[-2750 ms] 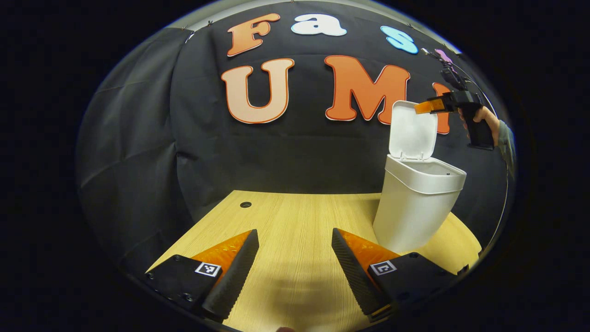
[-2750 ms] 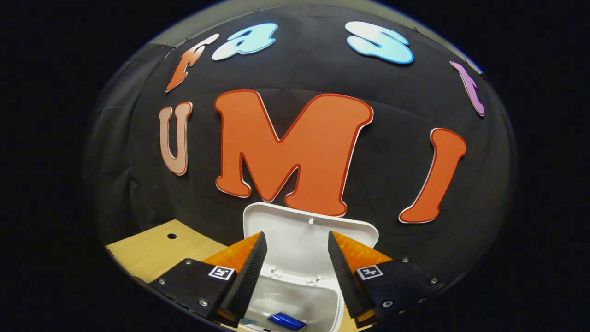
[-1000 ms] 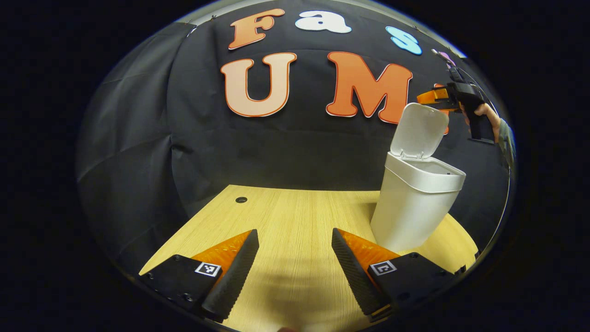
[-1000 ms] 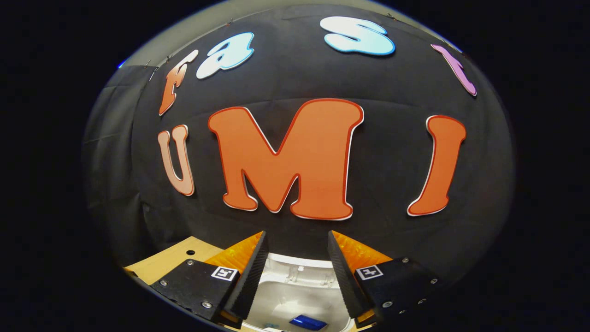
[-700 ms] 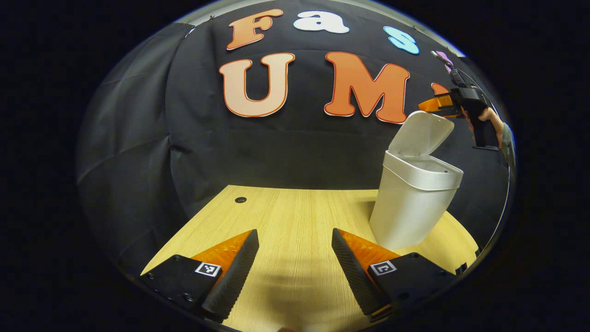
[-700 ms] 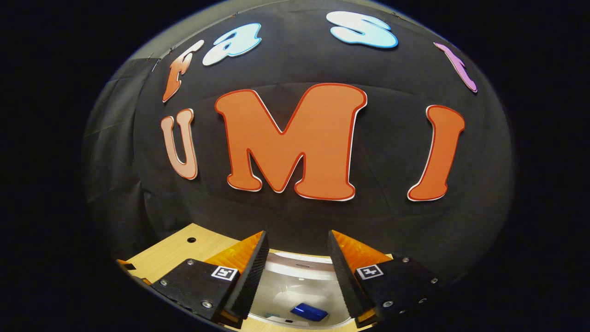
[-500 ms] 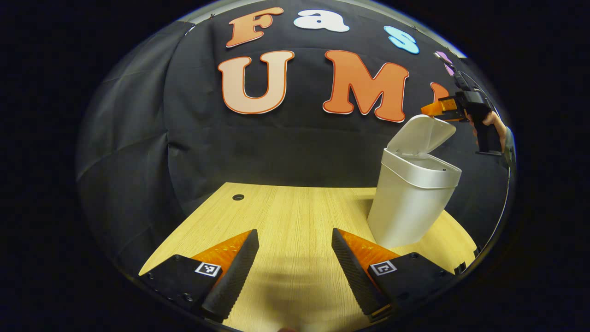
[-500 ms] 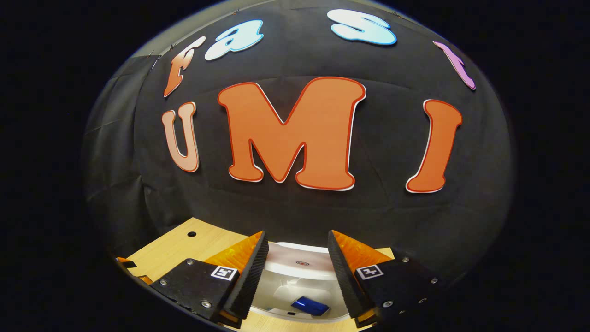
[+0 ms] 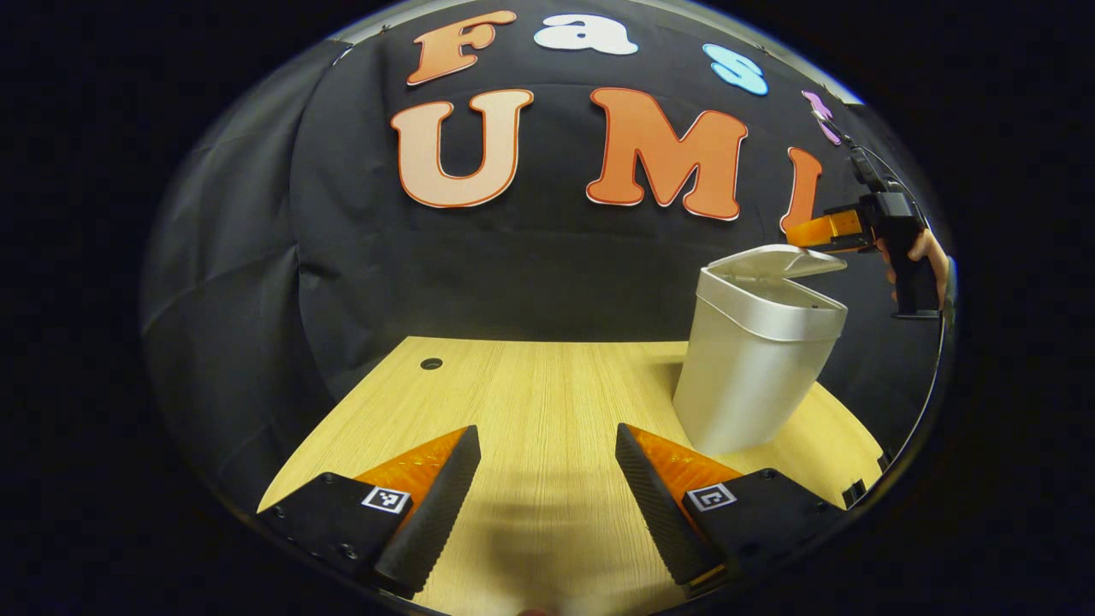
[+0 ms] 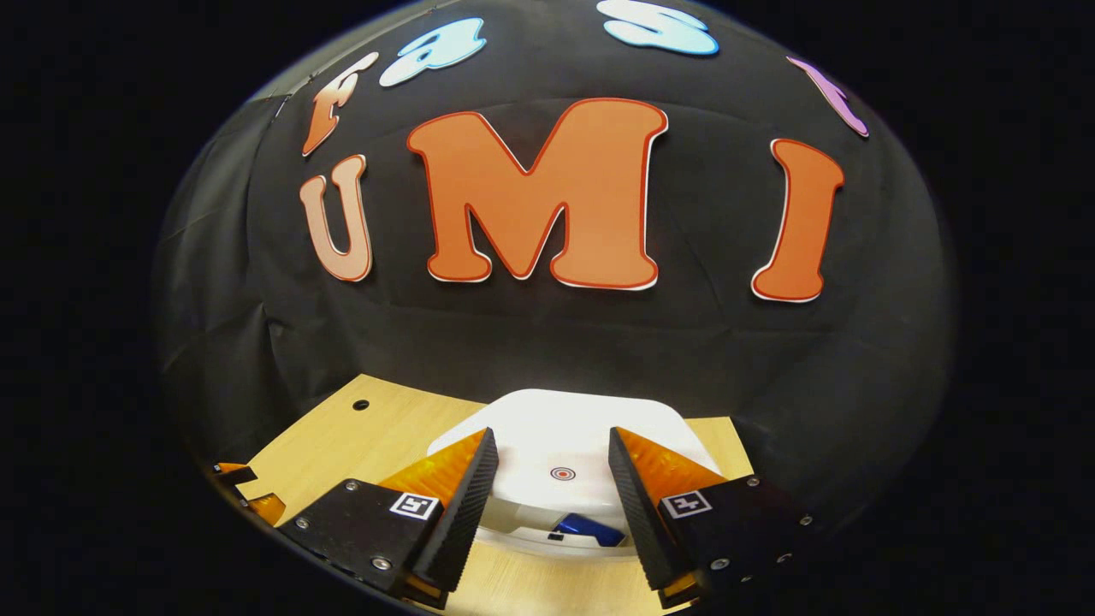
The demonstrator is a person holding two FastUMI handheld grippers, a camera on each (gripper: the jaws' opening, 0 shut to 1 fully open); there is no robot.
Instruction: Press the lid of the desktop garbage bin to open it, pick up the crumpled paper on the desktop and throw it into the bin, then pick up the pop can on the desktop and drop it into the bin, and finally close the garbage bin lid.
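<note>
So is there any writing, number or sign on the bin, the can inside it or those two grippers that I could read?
No readable words or numbers.
Lid: a small red ring mark, no text.
Left gripper: a square black-and-white pattern tag on each finger, no letters.
Right gripper: the same kind of tags.
Pop can: too little shows to read anything.

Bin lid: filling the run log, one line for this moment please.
lid: nearly shut | right tool: open, pressing it | pop can: inside | left tool: open, idle
</note>
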